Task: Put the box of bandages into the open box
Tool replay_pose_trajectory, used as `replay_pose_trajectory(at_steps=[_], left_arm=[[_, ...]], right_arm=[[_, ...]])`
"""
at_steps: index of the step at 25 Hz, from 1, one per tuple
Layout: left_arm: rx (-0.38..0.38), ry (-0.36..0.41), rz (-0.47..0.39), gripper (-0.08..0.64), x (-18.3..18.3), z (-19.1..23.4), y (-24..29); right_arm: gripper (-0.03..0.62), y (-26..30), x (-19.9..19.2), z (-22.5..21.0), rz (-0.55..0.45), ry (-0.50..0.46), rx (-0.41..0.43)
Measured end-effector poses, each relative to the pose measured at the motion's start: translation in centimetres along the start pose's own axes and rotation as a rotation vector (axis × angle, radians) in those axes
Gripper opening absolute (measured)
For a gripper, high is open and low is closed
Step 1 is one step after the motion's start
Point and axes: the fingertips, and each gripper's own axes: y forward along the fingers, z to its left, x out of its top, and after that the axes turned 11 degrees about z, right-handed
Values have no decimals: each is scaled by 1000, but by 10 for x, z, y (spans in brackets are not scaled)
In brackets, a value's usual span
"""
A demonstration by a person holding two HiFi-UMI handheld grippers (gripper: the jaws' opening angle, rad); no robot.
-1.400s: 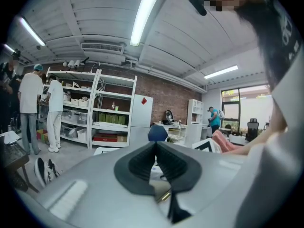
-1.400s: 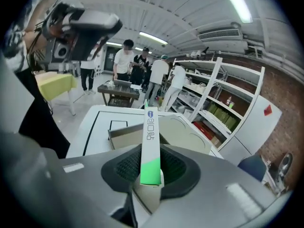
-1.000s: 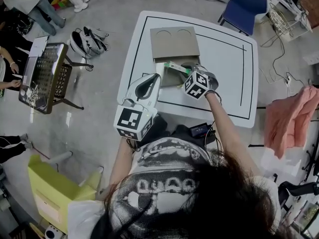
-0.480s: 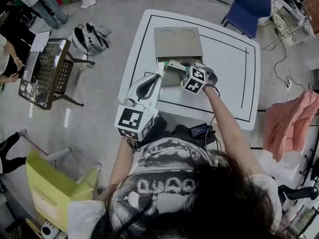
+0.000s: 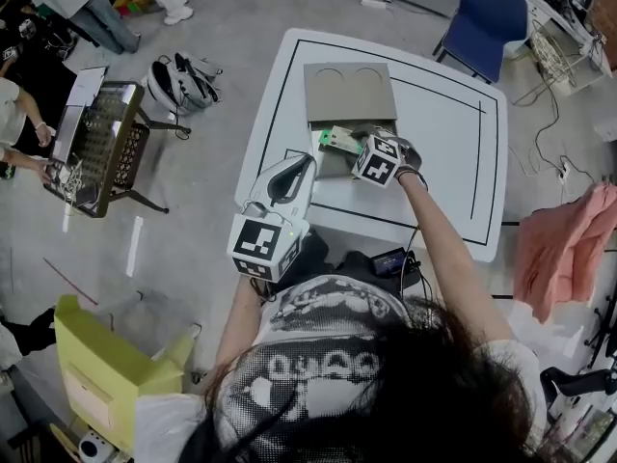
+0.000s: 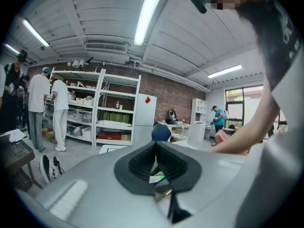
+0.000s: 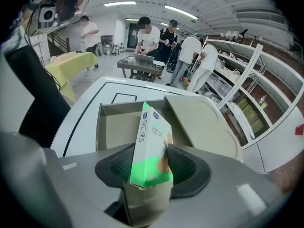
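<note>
Right gripper: shut tight on the small green-and-white cardboard box of bandages, with one black pad pressing on each side of it.
Box of bandages: it stands on end between the right gripper's jaws. Its top pokes out past the tips and its green end is down by the pads. It is over the near part of the open box.
Open box: this is a flat brown cardboard box with low walls. It lies right in front of the right gripper, just past the bandages.
Lid: a brown cardboard flap with two round marks lies open and flat. It is ahead of the right gripper and off to its right side, joined to the open box.
Left gripper: the jaws are pressed together with nothing between them. It is held just to the left of the right gripper, and its tip points at the side of the open box. I cannot tell if it touches the box.
Table: a white table with a black line around it sits under both grippers.
Chair: a blue chair stands past the far corner of the table — well away from both grippers.
</note>
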Motion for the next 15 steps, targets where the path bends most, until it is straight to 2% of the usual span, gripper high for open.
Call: replay_pose_trajectory(at_steps=[5, 10, 15], left_arm=[[5, 6, 5, 0, -1, 2, -1], [10, 3, 8, 0, -1, 4, -4], [11, 2, 9, 0, -3, 2, -3]], right_arm=[[242, 2, 3, 9, -5, 28, 60], [244, 1, 0, 13, -5, 58, 73], [220, -8, 2, 7, -69, 145, 56]])
